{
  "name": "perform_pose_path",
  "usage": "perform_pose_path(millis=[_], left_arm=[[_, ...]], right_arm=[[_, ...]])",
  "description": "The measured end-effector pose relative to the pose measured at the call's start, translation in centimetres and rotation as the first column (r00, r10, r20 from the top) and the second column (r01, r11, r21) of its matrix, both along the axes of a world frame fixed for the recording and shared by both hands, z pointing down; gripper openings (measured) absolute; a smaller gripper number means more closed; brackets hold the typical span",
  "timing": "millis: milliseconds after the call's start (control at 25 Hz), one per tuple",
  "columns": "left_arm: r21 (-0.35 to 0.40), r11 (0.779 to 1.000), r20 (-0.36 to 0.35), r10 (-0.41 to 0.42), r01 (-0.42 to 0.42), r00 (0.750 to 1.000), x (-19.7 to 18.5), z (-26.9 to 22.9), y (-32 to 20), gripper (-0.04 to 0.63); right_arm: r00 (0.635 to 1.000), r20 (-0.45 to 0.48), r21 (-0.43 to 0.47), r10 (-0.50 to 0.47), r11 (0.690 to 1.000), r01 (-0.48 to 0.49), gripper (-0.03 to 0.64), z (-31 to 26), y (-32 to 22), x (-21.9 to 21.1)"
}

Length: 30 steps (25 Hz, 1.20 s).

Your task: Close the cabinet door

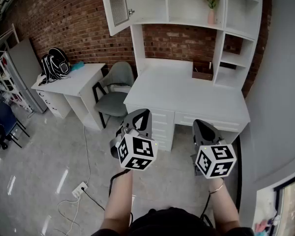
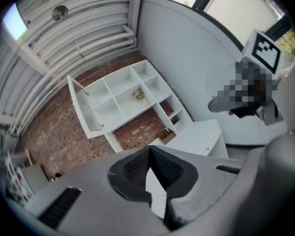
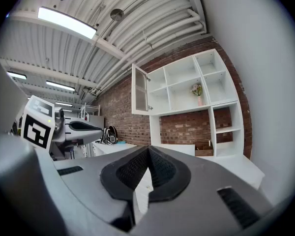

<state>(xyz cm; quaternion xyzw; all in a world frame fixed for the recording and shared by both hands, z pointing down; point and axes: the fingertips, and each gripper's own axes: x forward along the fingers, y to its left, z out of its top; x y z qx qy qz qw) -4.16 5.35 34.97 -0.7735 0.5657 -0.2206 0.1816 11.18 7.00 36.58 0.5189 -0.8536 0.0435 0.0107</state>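
Cabinet door [image 1: 117, 4]: stands open, swung out from the upper left corner of the white shelf unit [image 1: 221, 14]. Ribbed pale panel in a white frame, with a small knob on its free edge. It is the top-left compartment that it uncovers.

Print: the only markings seen are black-and-white square patterns on the gripper cubes.

Shelf unit sits on a white desk [image 1: 187, 90] with drawers in its front. Pink vase of flowers [image 1: 211, 6] in an upper compartment. Brown box [image 1: 202, 73] at the back of the desk top.

Room: red brick wall [image 1: 64, 18] behind, plain grey wall to the right. Grey chair [image 1: 115, 90] just left of the desk. Beyond it a white side table [image 1: 73, 80] with a black backpack [image 1: 54, 63] on it. Glossy pale floor, power strip [image 1: 79, 189] and loose cable lying on it. Ribbed white ceiling with strip lights.

Left gripper [image 2: 148, 154]: jaws closed, tips meeting, gripping no object. Right gripper [image 3: 148, 151]: the same, tips together. Both held low in front of the desk, well apart from the door.
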Motion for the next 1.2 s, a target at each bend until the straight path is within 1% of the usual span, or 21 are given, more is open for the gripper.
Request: perform_pose_path(millis=[40,80,120,160,200,240,280,320,480,560,680,800,960,1200], left_arm=[[-0.046,0.998,-0.184,0.040,-0.049,0.982,0.4,-0.3,-0.1,0.008],[-0.082,0.992,-0.339,0.066,-0.100,0.938,0.9,-0.4,-0.1,0.008],[-0.106,0.984,-0.439,0.080,-0.140,0.895,1.3,-0.4,0.1,0.008],[-0.122,0.980,-0.470,0.083,-0.158,0.879,1.8,0.1,0.4,0.008],[-0.136,0.979,-0.448,0.075,-0.151,0.891,2.0,0.8,0.8,0.008],[-0.148,0.980,-0.404,0.061,-0.131,0.913,2.2,1.7,1.2,0.008],[-0.156,0.981,-0.372,0.048,-0.113,0.927,2.2,2.6,1.6,0.008],[-0.161,0.982,-0.368,0.037,-0.103,0.929,2.1,3.3,1.9,0.008],[-0.162,0.984,-0.444,-0.005,-0.075,0.896,0.8,5.8,3.2,0.008],[-0.163,0.985,-0.462,-0.026,-0.056,0.887,0.0,6.9,3.9,0.008],[-0.179,0.984,-0.473,-0.066,-0.022,0.879,-0.9,8.6,4.8,0.008],[-0.194,0.981,-0.493,-0.097,-0.001,0.864,-1.3,9.9,5.6,0.008],[-0.214,0.977,-0.499,-0.109,0.000,0.860,-0.9,10.8,6.4,0.008],[-0.232,0.973,-0.514,-0.130,0.008,0.848,-0.1,11.1,6.2,0.008]], right_arm=[[1.000,0.005,-0.001,0.004,1.000,-0.004,0.000,0.0,-0.1,0.2],[1.000,0.009,-0.003,0.006,1.000,-0.006,0.000,0.0,-0.1,0.3],[1.000,0.013,-0.004,0.007,1.000,-0.007,0.000,0.0,-0.1,0.4],[1.000,0.017,-0.004,0.006,1.000,-0.006,0.000,0.1,-0.1,0.5],[1.000,0.022,-0.003,0.002,1.000,-0.002,0.000,0.1,0.0,0.5],[1.000,0.027,-0.001,-0.003,1.000,0.003,0.000,0.2,0.1,0.4],[0.999,0.032,0.000,-0.007,1.000,0.007,0.000,0.3,0.1,0.4],[0.999,0.038,-0.001,-0.010,1.000,0.010,0.000,0.5,0.2,0.5],[0.998,0.062,-0.020,-0.031,0.999,0.032,0.000,2.4,0.8,0.7],[0.997,0.066,-0.030,-0.046,0.998,0.048,0.000,3.6,1.4,0.5],[0.996,0.067,-0.049,-0.066,0.996,0.069,0.000,5.4,2.2,0.4],[0.994,0.071,-0.071,-0.088,0.993,0.093,0.000,6.9,2.6,0.4],[0.991,0.083,-0.086,-0.104,0.990,0.111,0.000,7.7,2.9,0.7],[0.991,0.090,-0.107,-0.100,0.988,0.110,0.000,7.9,2.4,2.0]])
